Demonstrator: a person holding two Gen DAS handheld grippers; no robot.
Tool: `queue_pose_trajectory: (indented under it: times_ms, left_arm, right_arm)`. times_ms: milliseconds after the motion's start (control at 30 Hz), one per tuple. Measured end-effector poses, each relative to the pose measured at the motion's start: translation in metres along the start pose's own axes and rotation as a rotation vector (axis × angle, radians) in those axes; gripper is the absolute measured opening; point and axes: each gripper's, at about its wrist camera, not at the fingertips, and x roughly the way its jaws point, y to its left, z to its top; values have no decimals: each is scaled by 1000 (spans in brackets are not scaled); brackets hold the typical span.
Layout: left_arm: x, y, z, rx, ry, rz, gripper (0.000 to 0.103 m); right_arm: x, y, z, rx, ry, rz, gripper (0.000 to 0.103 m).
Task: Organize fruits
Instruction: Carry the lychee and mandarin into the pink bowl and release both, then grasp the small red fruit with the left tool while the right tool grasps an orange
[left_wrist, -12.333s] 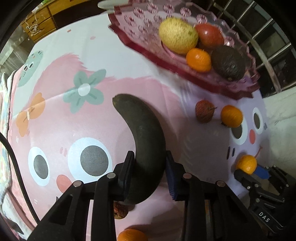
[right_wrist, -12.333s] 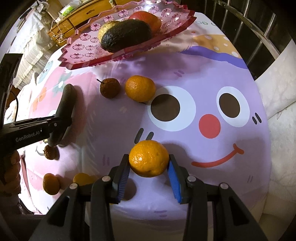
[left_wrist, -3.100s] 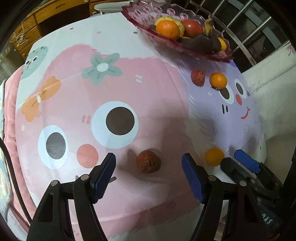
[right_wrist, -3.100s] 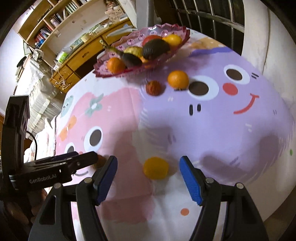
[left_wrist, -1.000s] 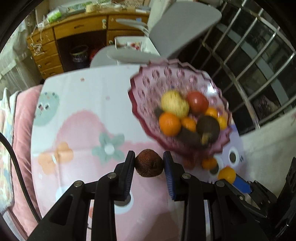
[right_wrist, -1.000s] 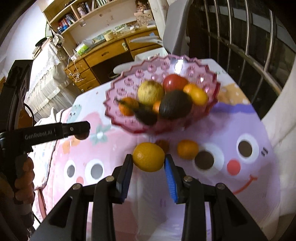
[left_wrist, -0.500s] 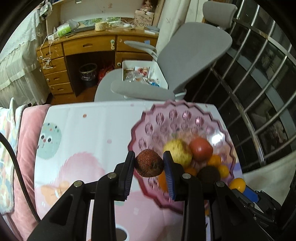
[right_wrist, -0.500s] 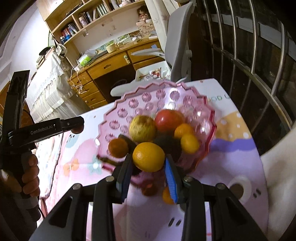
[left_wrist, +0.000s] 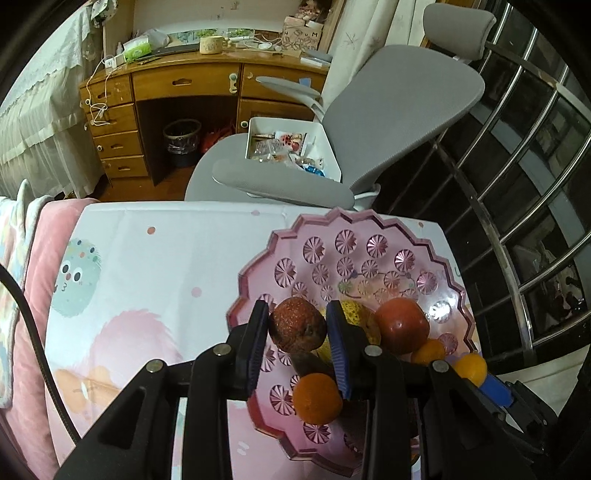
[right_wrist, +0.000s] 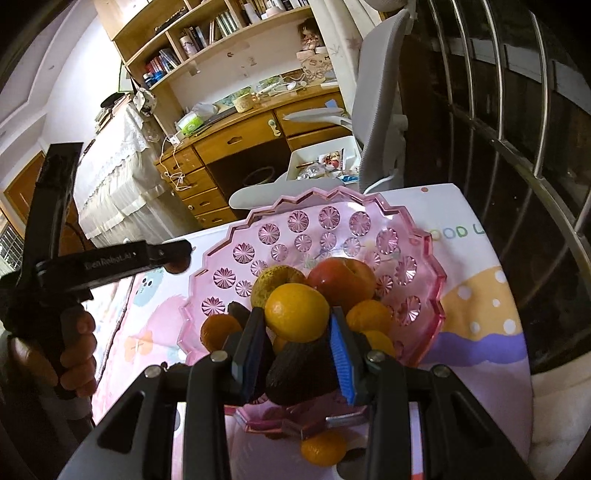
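The left gripper (left_wrist: 297, 334) pinches a rough reddish-brown lychee-like fruit (left_wrist: 297, 328) between its blue-padded fingers, and the right gripper (right_wrist: 297, 334) is clamped on a round yellow-orange citrus fruit (right_wrist: 297, 312). Three seconds ago both claws stood spread over these same fruits lying on the cartoon-printed pink and purple tablecloth (left_wrist: 147, 288); a second ago each was already held up short of the bowl. Now both hang above the scalloped pink transparent plastic fruit bowl (left_wrist: 354, 254), which sits by the far right corner of the table. The brown fruit hovers over the bowl's left rim, the citrus over the heap in the bowl's middle.

In the bowl lie a yellow-green pear-like fruit (right_wrist: 275, 280), a red apple (right_wrist: 341, 280), a dark rough-skinned avocado (right_wrist: 303, 373) and several small oranges, one (right_wrist: 218, 330) near the left rim. The bowl's far half is bare.

In the right wrist view, one more small orange (right_wrist: 323, 448) lies on the cloth just beside the bowl's near rim. Beyond the far table edge stands a grey office chair (left_wrist: 388, 110).
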Motion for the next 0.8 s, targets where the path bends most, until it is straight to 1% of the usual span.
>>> queue_pose_trajectory:
  times_ms: [33,67,100,200,267,367,500,567,700,800]
  left_arm:
    - [0,-1,-1,2,-2,3,49]
    - [0,-3,-2,1,-5,4,56]
    - [-1,-3,-2,-1,-7,3,56]
    - [-4,-4,-5,-10,-8,5,59]
    - [-6,-2,-7,-18,-8,12,64]
    - [-11,0,-12,-34,-6,16,67]
    - [-20,7,-21,-59,-11,28,73]
    - [-26,14,-27,-79,-19,37,74]
    - [-35,30,-40,-125,-23,64,75]
    - [-40,44,-50,-156,-17,82,79]
  right_arm:
    - [2,-2,0,7,8,10,45]
    - [3,-3,0,15,11,17,48]
    - [3,-4,0,18,8,18,49]
    - [1,-6,0,16,2,17,49]
    - [-1,-6,0,16,0,19,49]
    - [-4,-9,-2,21,1,22,50]
    - [-9,-10,-4,22,2,14,50]
    - [-13,-12,-6,24,1,8,50]
    - [-22,-15,-12,30,-3,-1,62]
    - [-29,-17,-19,16,-10,-13,63]
